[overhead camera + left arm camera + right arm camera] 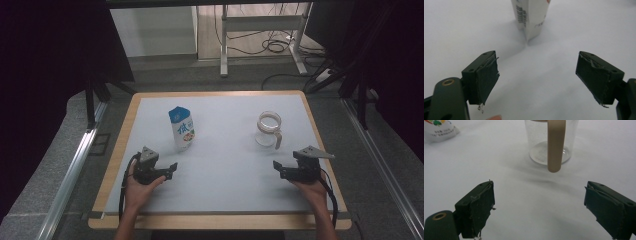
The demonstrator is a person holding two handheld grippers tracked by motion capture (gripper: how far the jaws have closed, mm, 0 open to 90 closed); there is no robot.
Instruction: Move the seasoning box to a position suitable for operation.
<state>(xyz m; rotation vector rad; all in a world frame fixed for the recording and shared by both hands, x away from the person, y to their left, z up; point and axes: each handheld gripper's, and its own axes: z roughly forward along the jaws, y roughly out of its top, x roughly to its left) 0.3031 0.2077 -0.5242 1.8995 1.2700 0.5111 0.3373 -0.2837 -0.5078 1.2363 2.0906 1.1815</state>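
A white carton with a blue top [182, 128] stands upright left of the table's middle; its lower part [531, 17] shows ahead of my left jaws. My left gripper [172, 168] sits a little in front of the carton, open and holding nothing [537, 77]. A clear glass jug with a tan handle [269, 130] stands right of the middle, its handle turned towards me [556, 145]. My right gripper [276, 166] rests near the front right, just short of the jug, open and holding nothing [539, 207].
The table has a pale grey top [225, 165] with a wooden rim [116, 155]. Beyond its far edge stand a metal desk frame [260, 30] and loose cables [275, 47] on the floor. Black stands rise at both sides.
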